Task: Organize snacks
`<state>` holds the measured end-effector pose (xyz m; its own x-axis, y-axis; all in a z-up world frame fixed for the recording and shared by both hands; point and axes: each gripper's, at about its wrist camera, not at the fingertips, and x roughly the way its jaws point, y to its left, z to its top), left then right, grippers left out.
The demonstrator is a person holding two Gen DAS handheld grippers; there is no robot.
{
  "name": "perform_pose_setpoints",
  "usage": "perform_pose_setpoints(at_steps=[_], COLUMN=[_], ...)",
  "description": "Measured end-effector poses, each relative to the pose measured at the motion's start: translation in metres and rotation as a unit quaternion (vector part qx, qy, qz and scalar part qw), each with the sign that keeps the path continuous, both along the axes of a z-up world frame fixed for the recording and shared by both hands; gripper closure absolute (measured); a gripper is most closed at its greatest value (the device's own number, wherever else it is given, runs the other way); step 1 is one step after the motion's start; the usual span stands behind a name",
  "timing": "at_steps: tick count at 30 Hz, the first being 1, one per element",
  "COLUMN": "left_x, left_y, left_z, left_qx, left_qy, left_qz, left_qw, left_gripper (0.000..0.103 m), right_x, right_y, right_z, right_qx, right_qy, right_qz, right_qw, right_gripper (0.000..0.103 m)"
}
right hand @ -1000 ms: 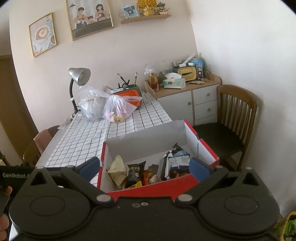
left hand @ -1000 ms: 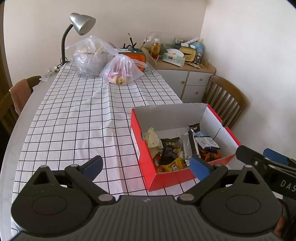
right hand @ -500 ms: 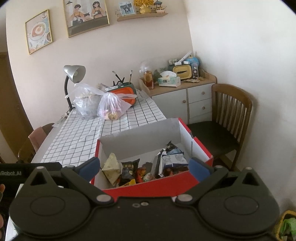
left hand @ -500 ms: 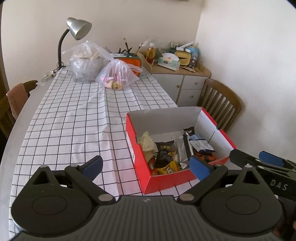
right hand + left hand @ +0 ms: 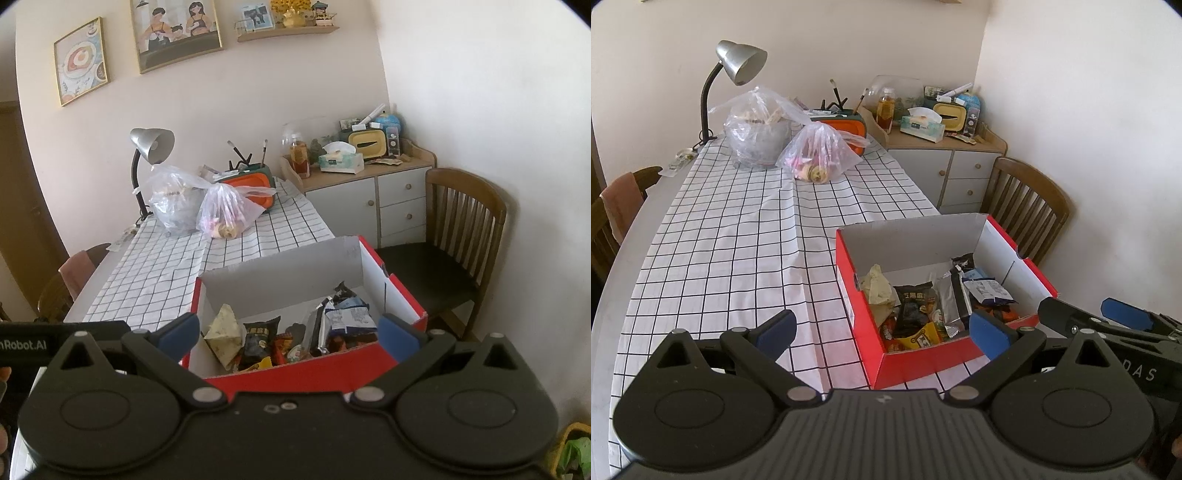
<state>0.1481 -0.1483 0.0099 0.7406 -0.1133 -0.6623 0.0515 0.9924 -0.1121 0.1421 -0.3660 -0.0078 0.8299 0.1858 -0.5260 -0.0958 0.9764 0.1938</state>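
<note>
Snacks (image 5: 923,306) sit heaped in the red box (image 5: 916,360) at the counter's (image 5: 720,240) near right corner. Left gripper (image 5: 882,330) hovers just short of the box, jaws wide and empty. Right gripper (image 5: 288,330) hangs over the box's near wall, jaws wide, nothing held.

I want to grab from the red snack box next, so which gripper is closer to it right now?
Right. The right gripper hangs open just over the red box's near wall; the left gripper, also open, sits back over the tablecloth at the box's left corner.
</note>
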Motion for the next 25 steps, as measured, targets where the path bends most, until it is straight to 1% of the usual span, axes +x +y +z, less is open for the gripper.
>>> perform_pose_setpoints(at_steps=[25], left_x=[-0.0004], left_y=[-0.0077], left_z=[-0.0052], left_qx=[-0.006], left_qy=[0.013], left_qz=[0.003], left_qw=[0.9999], left_gripper=[0.002], right_x=[-0.0013], right_y=[-0.0062], right_z=[-0.0013], right_qx=[0.000], right_qy=[0.011], right_qz=[-0.004], right_qw=[1.000], right_gripper=[0.000])
